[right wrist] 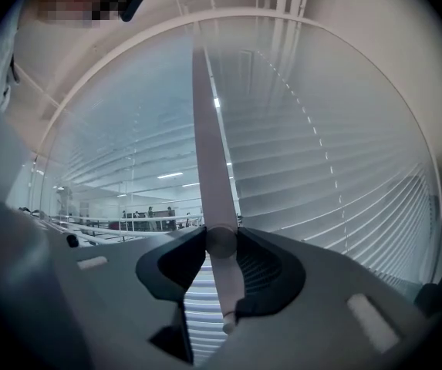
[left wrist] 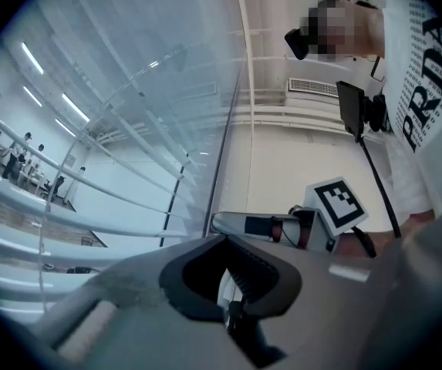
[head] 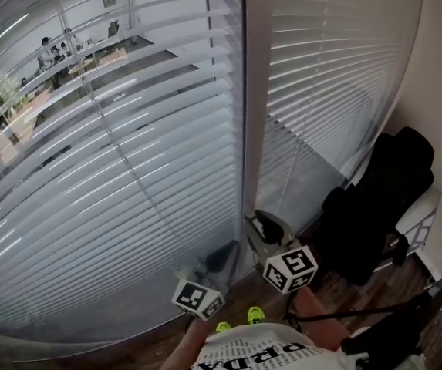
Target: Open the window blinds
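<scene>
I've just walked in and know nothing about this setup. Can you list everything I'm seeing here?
Blinds: two panels, white, across the window; left slats tilted open, right nearly closed.
Window post: one, grey-white, between the panels.
Wand: one, pale, hanging before the blinds.
Chair: one, black, right, by the wall.
Floor: brown wood, bottom right.
People beyond the glass: several, too distant for colour, top left.
Shoes: two, yellow-green, on the floor.
Shirt: one, white with black print, bottom edge.
Left tongs: one, grey, jaws together.
Right tongs: one, grey, clamped on the wand.
</scene>
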Available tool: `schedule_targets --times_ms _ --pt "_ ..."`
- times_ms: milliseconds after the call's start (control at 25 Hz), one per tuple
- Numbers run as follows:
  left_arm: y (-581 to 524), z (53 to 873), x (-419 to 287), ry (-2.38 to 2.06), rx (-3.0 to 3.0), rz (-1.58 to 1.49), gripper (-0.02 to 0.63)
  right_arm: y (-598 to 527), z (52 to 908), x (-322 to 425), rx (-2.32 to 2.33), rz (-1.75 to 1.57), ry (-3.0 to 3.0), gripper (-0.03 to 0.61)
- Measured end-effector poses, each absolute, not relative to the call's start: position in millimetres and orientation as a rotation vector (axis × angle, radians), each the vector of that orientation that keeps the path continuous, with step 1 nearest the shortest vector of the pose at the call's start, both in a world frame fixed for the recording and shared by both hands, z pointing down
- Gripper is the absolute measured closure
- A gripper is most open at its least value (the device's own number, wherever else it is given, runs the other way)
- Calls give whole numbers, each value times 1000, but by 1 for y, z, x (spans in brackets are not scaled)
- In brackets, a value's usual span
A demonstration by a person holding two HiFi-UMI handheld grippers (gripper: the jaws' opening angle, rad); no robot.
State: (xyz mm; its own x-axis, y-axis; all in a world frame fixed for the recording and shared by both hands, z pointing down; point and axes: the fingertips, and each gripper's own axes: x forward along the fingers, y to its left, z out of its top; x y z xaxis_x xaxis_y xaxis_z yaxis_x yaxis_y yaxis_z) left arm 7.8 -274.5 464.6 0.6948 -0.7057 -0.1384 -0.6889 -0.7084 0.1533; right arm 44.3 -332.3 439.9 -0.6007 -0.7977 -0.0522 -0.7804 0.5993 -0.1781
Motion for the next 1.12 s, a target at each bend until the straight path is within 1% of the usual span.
schedule_targets --times_ms 120,240,320,400,520,600,640,760,920,1120 --pt "-275 465 8 -1160 2809 -284 620 -332 440 44 -1349 -149 2717 445" --pt "-275 467 7 -1157 2818 -285 620 -329 436 45 -1400 55 2771 433" --pt "-275 467 4 -1169 2814 -282 621 -326 433 43 -1444 286 2856 388" --pt "-276 466 2 -1183 2803 -280 620 -323 435 40 -1492 578 2965 370" --pt "-276 465 2 -1181 2803 -280 620 -321 438 35 -1561 1015 2968 374" --pt "-276 466 4 -1172 2813 -278 621 -321 441 34 -1586 1192 2957 392" --pt "-276 466 5 -1169 2816 -278 621 -322 442 33 -1585 1216 2962 414" --pt "-277 466 5 -1167 2811 -278 620 -323 444 31 -1573 1222 2970 443" --pt "-278 468 2 -1178 2806 -279 621 -323 447 30 -1576 1232 2955 443" --pt "-280 468 2 -1180 2804 -282 620 -324 446 31 -1565 1099 2958 445"
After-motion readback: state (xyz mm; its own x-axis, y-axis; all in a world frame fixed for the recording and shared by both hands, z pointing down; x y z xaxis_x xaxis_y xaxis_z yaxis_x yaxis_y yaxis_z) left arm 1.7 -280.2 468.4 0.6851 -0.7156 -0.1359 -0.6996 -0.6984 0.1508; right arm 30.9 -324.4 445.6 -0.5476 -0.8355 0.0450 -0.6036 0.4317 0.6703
